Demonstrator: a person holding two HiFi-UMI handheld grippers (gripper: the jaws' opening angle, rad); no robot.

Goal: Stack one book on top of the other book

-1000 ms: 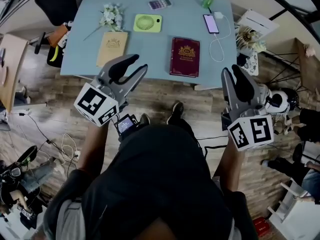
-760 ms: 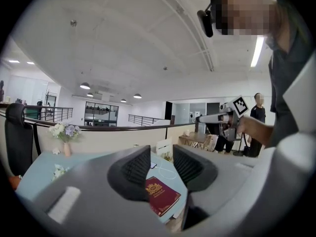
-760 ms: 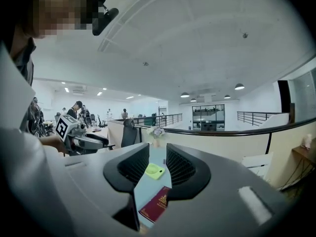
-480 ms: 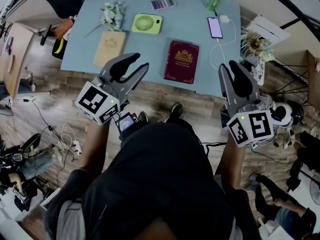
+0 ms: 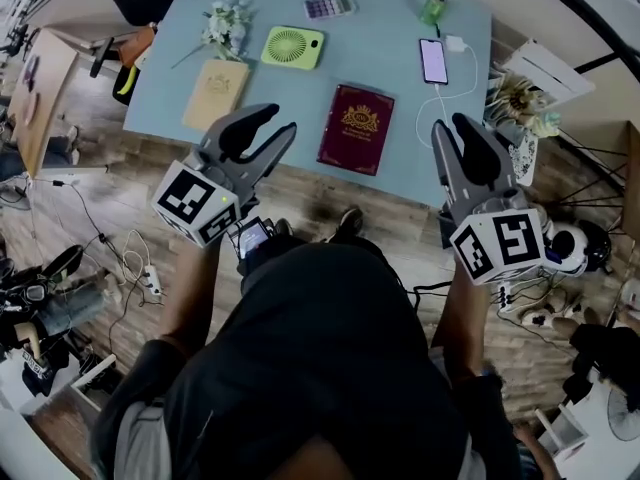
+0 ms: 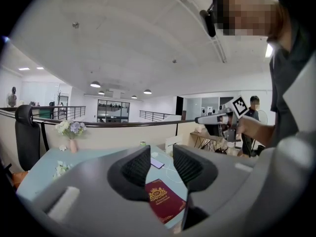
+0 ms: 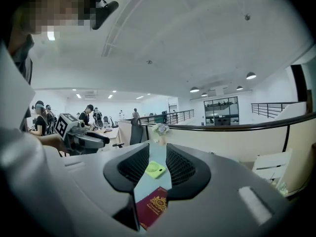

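A maroon book (image 5: 357,128) with a gold crest lies flat near the front edge of the light blue table (image 5: 290,93). A tan book (image 5: 215,94) lies flat to its left, apart from it. Both grippers hover over the floor, short of the table's front edge. My left gripper (image 5: 278,121) is open and empty, below the gap between the two books. My right gripper (image 5: 449,123) is open and empty, to the right of the maroon book. The maroon book (image 6: 165,201) shows between the left jaws (image 6: 161,162), and the same book (image 7: 153,206) shows between the right jaws (image 7: 158,159).
On the table's far side lie a green hand fan (image 5: 293,46), a calculator (image 5: 329,6), a phone (image 5: 434,60) on a white cable, a green can (image 5: 433,6) and a flower bunch (image 5: 225,28). Cables and clutter cover the floor at left and right.
The head view has swung, so the table sits turned and nearer the grippers. Both grippers have stayed open and empty; the right one has edged toward the table's corner.
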